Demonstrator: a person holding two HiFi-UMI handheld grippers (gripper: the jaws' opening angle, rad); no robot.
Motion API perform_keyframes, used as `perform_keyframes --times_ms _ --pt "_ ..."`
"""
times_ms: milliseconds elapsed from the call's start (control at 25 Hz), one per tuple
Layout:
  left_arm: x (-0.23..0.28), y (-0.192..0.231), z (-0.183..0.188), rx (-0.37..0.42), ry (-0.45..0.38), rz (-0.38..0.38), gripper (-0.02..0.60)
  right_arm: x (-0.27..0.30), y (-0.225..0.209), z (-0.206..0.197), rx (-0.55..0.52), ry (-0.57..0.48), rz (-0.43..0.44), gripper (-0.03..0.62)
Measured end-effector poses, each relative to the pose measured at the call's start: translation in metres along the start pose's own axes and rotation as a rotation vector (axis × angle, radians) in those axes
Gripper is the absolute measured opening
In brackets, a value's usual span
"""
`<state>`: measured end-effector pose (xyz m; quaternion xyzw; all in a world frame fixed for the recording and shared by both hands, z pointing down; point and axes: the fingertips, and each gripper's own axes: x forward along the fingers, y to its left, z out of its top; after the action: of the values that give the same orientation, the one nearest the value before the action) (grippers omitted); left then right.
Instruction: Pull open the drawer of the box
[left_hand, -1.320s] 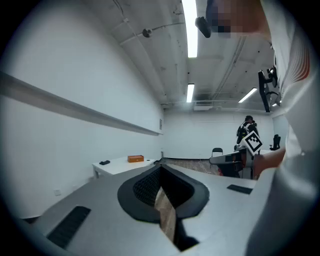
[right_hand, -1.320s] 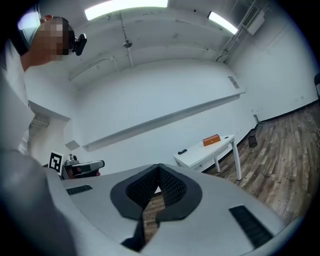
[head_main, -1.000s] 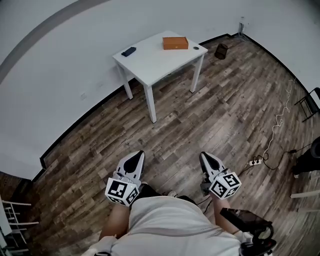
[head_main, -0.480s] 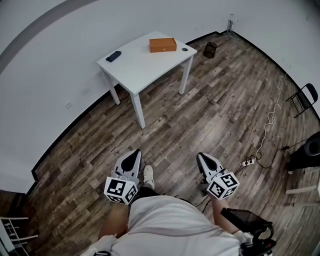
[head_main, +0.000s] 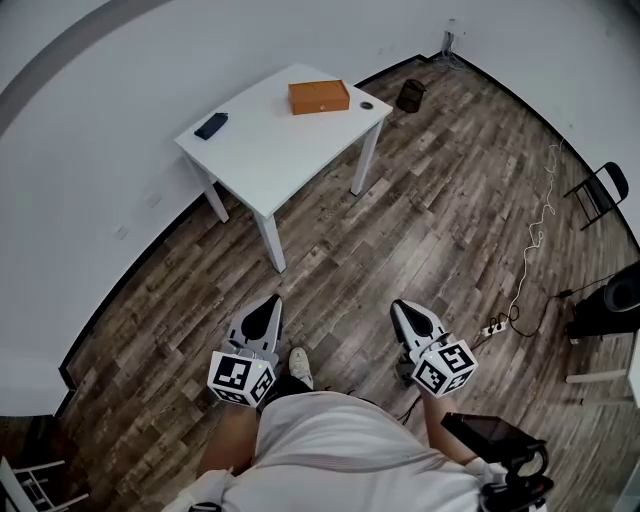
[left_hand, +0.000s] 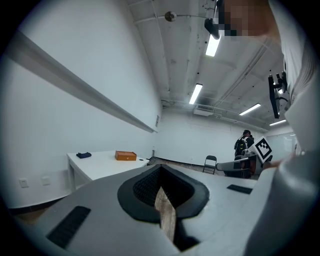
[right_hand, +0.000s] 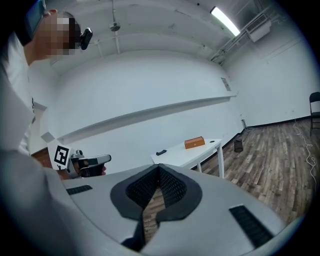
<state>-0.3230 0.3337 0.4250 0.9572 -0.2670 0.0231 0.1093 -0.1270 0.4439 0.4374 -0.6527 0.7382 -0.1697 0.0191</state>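
A white table (head_main: 270, 150) stands on the plank wood floor (head_main: 440, 220), close to the white wall. On it, a dark flat device (head_main: 211, 125) lies near its left corner, and a small dark round thing (head_main: 367, 104) sits just inside its right corner. A dark wastebasket (head_main: 409, 95) stands on the floor beyond that corner, by the black baseboard. Well to the right, a white cable (head_main: 535, 240) winds down to a power strip (head_main: 491, 327), and a black folding chair (head_main: 598, 192) stands near the wall. Tube lights (left_hand: 195, 93) glow overhead.
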Motion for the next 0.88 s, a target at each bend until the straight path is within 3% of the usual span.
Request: perform_keyframes --times_ms 160,360,600,880 --pt "0.025 0.054 0.014 -0.038 -0.018 -0.003 0.009 0.047 -0.004 0.02 -0.009 -0.017 -0.023 -0.002" --pt "0.053 0.1 0.036 -0.014 -0.034 -0.021 0.009 0.086 -0.009 0.032 -0.006 -0.028 -0.054 -0.002" --pt "0.075 0.107 0.038 -0.103 -0.05 -0.1 0.009 0.112 -0.021 0.037 0.0 -0.016 -0.059 -0.002" --pt "0.122 0.118 0.032 -0.116 -0.017 -0.069 0.009 0.157 -0.061 0.05 0.01 -0.028 -0.019 -0.002"
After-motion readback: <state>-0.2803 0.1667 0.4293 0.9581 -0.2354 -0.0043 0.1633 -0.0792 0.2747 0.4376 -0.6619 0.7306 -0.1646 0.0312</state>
